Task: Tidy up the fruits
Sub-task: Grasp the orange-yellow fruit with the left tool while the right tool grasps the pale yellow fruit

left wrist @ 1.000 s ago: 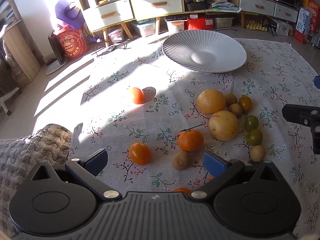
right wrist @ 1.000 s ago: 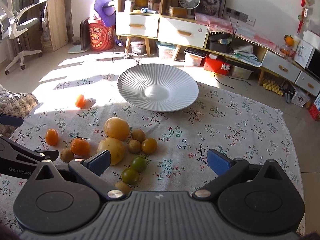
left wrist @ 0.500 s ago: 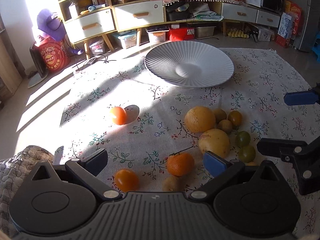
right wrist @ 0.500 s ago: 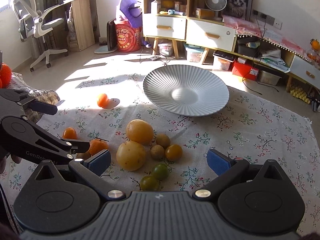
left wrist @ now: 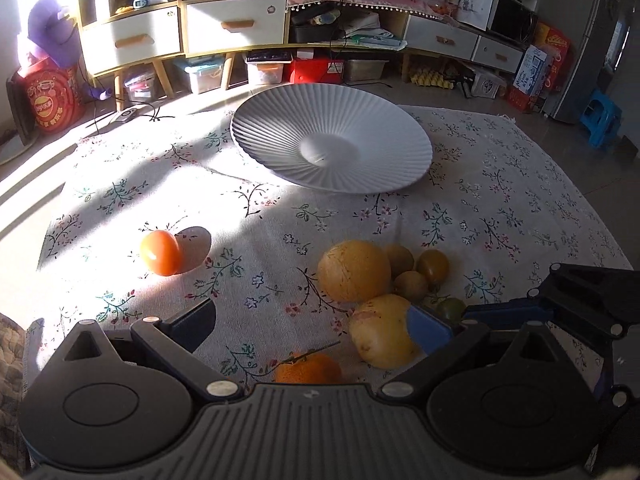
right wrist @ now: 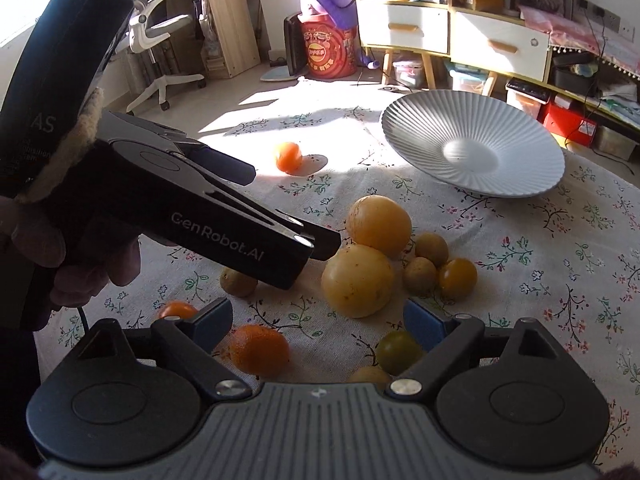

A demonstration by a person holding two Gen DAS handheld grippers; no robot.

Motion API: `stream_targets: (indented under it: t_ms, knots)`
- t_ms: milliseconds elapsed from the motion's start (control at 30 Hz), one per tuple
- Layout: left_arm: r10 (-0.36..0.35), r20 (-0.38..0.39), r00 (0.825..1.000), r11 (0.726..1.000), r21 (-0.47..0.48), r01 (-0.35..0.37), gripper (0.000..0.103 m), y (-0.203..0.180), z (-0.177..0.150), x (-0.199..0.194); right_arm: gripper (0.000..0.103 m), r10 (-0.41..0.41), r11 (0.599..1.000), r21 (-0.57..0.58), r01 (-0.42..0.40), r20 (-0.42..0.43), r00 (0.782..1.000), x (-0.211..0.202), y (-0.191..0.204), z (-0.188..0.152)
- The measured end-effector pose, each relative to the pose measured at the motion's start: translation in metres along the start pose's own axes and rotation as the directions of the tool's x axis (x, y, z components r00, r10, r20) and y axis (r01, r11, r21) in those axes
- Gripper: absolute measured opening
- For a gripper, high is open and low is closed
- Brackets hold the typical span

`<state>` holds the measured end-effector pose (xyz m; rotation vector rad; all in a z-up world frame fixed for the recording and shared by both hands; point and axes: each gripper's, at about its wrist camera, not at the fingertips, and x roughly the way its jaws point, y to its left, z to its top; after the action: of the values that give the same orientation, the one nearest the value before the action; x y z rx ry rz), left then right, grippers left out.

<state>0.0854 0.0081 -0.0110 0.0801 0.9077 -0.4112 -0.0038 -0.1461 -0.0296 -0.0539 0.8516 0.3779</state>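
A desk draped in a pale woven cloth printed with small flowers and dark twigs [left wrist: 280, 216] fills both views, half in hard sunlight at the upper left and half in shade. Behind it, along the top of the frame, stands a low white cabinet with wooden drawer handles [left wrist: 236, 28]; plastic bins sit on the tiled floor beneath it. A white office chair [right wrist: 160, 40] shows at the upper left of the right wrist view.

A wide white ribbed ceramic plate [left wrist: 280, 136] sits empty in the upper centre, well apart from the fruit. In the lower centre cluster two large smooth yellow round fruits [right wrist: 378, 220], touching each other, with small brownish round fruits [right wrist: 431, 248] just to their right. A green tomato [right wrist: 398, 350] and a dimpled orange tangerine [right wrist: 260, 348] lie near the bottom. A glossy orange-red tomato [left wrist: 160, 252] rests alone in the sun at centre left.

The left claw [left wrist: 316, 322] stands spread with nothing between its blue pads. The right claw [right wrist: 320, 314] has just been narrowing yet is still released, grasping nothing.
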Motion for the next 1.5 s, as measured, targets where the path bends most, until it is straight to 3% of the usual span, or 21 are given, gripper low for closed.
stream_targets:
  t_ms: [133,333,467,767,900,1500]
  knots:
    - [-0.045,-0.020,0.999,0.997,-0.061,0.043,0.090,-0.001,0.006,0.015,0.075,0.005,0.999,0.033,-0.005,0.009,1.000,0.006,-0.005,0.002]
    - [-0.064,-0.026,0.998,0.992,-0.111,0.061,0.076,0.003,0.008,0.028,0.065,-0.034,0.994,0.108,0.033,0.007,0.999,0.018,-0.017,0.004]
    - [-0.107,-0.016,0.994,0.983,-0.149,0.103,0.068,0.007,0.009,0.033,0.060,-0.053,0.988,0.146,0.053,0.001,0.999,0.024,-0.025,0.004]
    - [-0.129,-0.015,0.991,0.971,-0.207,0.124,0.054,0.008,0.009,0.040,0.055,-0.069,0.984,0.167,0.069,-0.010,0.998,0.033,-0.024,0.004]
    - [-0.137,-0.012,0.990,0.970,-0.202,0.132,0.040,0.006,0.010,0.040,0.047,-0.077,0.983,0.169,0.079,-0.017,0.997,0.036,-0.023,0.005]
    - [-0.097,0.039,0.995,0.966,-0.236,0.103,0.037,0.017,0.012,0.022,0.046,-0.081,0.979,0.187,0.081,-0.004,0.997,0.022,-0.022,0.014]
